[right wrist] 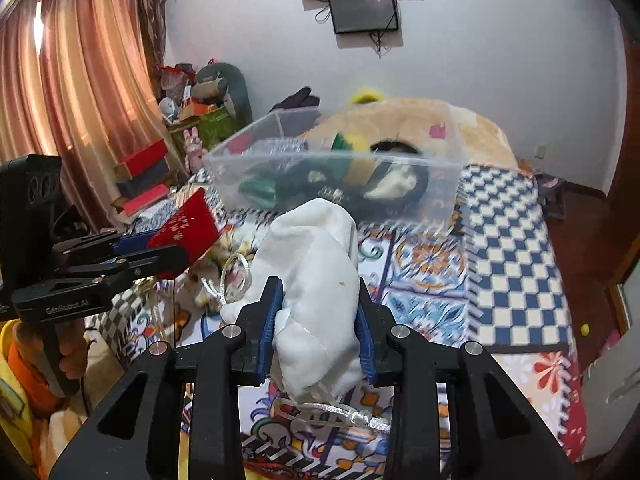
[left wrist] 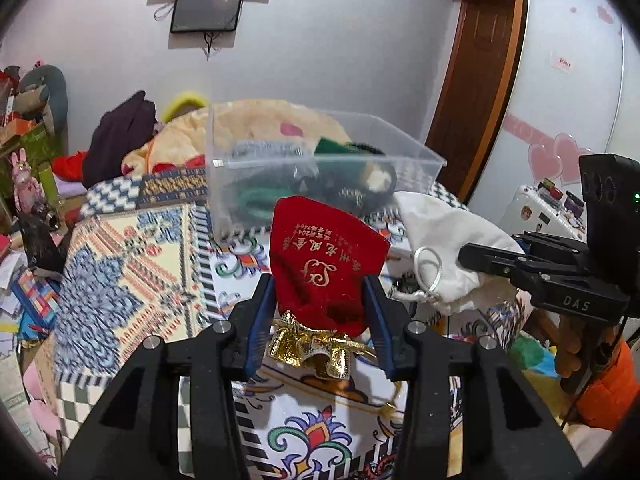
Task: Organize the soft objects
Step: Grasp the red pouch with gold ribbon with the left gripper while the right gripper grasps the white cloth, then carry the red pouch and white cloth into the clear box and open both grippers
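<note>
Left gripper (left wrist: 320,320) is closed down on a red velvet pouch (left wrist: 326,256), pinching it near the neck so the gold-printed body sticks up past the fingertips and the gold ribbon (left wrist: 316,346) hangs underneath. Right gripper (right wrist: 318,328) is doing the same with a white drawstring pouch (right wrist: 316,276), jaws squeezing its lower half, the cord (right wrist: 340,412) dangling below. Both pouches are held up over the bed (left wrist: 132,264), which has a busy patterned blanket on it. Straight ahead of both sits a clear plastic bin (left wrist: 320,172) on the bed, already holding some dark and green soft stuff, blurry enough that I can't name any of it. Right behind the bin there's a big tan plush blanket heap (left wrist: 256,120), with a dark garment (left wrist: 120,136) beside it. Nothing sits between the pouches and the bin. The left wrist view catches the right gripper coming in from the side with the white pouch beside the red one, plus a wooden door frame (left wrist: 476,80) and a white wardrobe with pink hearts (left wrist: 568,92). The right wrist view shows instead pink curtains (right wrist: 80,92), a pile of boxes and clutter in the corner (right wrist: 192,112), the blue checked edge of the blanket (right wrist: 516,264), and a wall monitor (right wrist: 364,10).
</note>
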`<state>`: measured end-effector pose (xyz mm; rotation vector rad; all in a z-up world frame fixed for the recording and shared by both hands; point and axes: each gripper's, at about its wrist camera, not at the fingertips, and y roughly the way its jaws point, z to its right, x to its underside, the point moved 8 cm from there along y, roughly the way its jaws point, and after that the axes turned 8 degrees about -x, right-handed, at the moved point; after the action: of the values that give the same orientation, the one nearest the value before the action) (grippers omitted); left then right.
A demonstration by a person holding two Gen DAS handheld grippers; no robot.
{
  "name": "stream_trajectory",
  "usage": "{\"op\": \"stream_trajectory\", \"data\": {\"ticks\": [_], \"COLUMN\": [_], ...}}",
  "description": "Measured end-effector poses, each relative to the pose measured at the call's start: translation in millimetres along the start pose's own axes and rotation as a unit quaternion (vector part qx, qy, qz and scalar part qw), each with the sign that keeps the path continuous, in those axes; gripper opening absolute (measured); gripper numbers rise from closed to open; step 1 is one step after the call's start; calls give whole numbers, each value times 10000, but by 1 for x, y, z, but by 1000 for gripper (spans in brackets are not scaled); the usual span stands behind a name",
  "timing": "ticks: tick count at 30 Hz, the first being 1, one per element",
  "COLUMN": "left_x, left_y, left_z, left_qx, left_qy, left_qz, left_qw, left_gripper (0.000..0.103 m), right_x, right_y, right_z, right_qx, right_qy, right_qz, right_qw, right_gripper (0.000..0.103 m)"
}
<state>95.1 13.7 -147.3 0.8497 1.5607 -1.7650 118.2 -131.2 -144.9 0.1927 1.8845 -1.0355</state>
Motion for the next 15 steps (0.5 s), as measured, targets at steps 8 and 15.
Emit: {"op": "stream_trajectory", "data": {"ticks": [8, 15], "left_x": [-46, -92], "left_y": [-17, -30], "left_z": [-8, -10], "left_qx": [-184, -340], "left_qy": [-5, 10], "left_qz": [465, 1011], "left_qw": [9987, 9943], "left_gripper": [44, 44], "right_x": [-42, -85], "right_y": [-14, -21], "right_z": [6, 13], "right_qx": [242, 440], "right_qy": [-254, -406], "right_qz": [438, 882], "right_qw": [9984, 9943], "right_gripper": [31, 31]}}
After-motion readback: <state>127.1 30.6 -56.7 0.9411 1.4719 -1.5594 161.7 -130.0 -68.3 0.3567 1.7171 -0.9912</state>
